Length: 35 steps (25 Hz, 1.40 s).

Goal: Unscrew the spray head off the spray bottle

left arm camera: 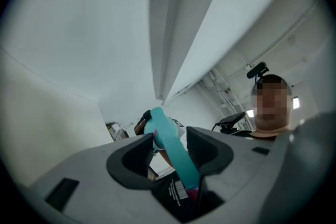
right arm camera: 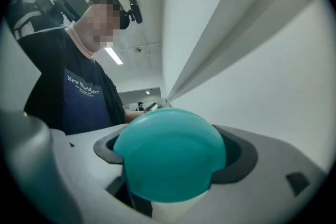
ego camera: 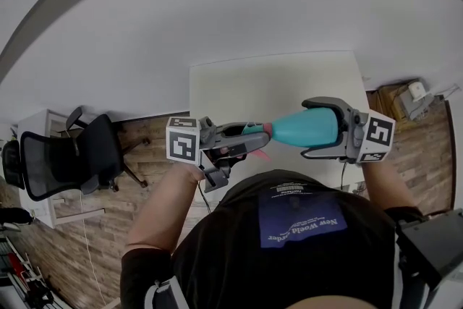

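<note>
The spray bottle (ego camera: 318, 128) was held on its side in the air, above the near edge of the white table (ego camera: 275, 83) and in front of the person's chest. Its teal body was clamped between the jaws of the right gripper (ego camera: 308, 128), with the rounded bottom turned toward that gripper's camera. The spray head (ego camera: 255, 129), seated on the bottle's neck, was lodged between the jaws of the left gripper (ego camera: 255, 140). These jaws were spread somewhat, gaps being left beside the head instead of a firm clamp. A black office chair (ego camera: 72, 155) was seen on the wooden floor (ego camera: 145, 132) at the left
</note>
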{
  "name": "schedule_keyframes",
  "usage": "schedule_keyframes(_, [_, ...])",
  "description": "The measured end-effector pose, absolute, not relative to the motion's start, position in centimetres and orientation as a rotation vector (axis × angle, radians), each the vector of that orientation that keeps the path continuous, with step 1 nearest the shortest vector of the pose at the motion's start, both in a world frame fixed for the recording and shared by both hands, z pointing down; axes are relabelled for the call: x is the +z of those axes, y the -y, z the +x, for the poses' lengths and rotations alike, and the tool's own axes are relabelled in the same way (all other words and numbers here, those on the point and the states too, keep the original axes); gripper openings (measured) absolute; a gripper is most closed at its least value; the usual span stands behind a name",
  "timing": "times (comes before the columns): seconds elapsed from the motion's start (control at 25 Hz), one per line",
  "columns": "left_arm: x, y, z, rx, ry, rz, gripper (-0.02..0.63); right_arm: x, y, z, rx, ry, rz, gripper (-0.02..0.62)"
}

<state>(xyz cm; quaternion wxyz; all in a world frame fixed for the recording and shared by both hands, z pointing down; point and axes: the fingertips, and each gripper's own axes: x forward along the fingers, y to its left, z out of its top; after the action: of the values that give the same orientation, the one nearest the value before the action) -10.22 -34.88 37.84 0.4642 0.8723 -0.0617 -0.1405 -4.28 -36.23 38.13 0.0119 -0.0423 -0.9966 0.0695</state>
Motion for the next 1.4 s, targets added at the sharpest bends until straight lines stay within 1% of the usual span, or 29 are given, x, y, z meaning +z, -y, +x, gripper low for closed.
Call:
schedule_keyframes(0.04, [37.8,34.8,-10.3,-0.348,0.154,2.145,0.202,38.3,36.3,-4.2,0.223,3.106,-0.124,0.434])
schedule_keyframes(0.12, [37.8,34.8,-10.4,-0.350,0.165,2.155,0.283,38.5,36.5,-3.9,0.230,3.103,-0.111,0.434])
schedule_keyframes(0.16, [37.6,34.8,-10.5,-0.347,0.173,2.173,0.291,38.5,36.6,-3.8,0.241,3.104,-0.108,0.434])
schedule_keyframes(0.48, [35.2,36.0,-14.8,-0.346,0.401,2.617,0.291,38.4,38.2,-2.7,0.467,3.123,-0.134,0.434])
schedule_keyframes(0.56, [35.8,35.8,-15.9,-0.220,0.487,2.774,0.291,38.4,38.3,-2.7,0.540,3.124,-0.146,0.434])
schedule_keyframes(0.64, [37.0,35.5,-16.6,-0.028,0.589,2.934,0.291,38.5,38.3,-2.7,0.625,3.122,-0.161,0.434])
schedule_keyframes(0.76, [39.1,35.1,-16.0,0.442,0.738,3.247,0.291,38.6,38.4,-2.8,0.740,3.103,-0.201,0.434])
schedule_keyframes(0.8, [39.7,35.0,-15.4,0.576,0.774,3.321,0.291,38.7,38.4,-2.9,0.771,3.092,-0.217,0.434])
schedule_keyframes(0.84, [40.1,34.9,-14.8,0.646,0.799,3.368,0.291,38.8,38.4,-3.0,0.798,3.081,-0.233,0.434])
schedule_keyframes(1.08, [39.0,34.0,-10.8,0.752,0.696,3.561,0.291,39.9,37.8,-3.5,0.969,3.003,-0.320,0.434])
schedule_keyframes(1.28, [39.2,32.8,-8.6,0.893,0.533,3.659,0.290,40.3,37.1,-4.0,1.005,2.965,-0.356,0.435])
schedule_keyframes(1.36, [39.3,32.9,-8.4,0.899,0.521,3.661,0.287,40.3,36.9,-4.1,1.007,2.959,-0.367,0.435])
schedule_keyframes(1.4, [39.3,33.0,-8.3,0.887,0.522,3.661,0.254,40.3,36.8,-4.2,1.008,2.957,-0.370,0.434])
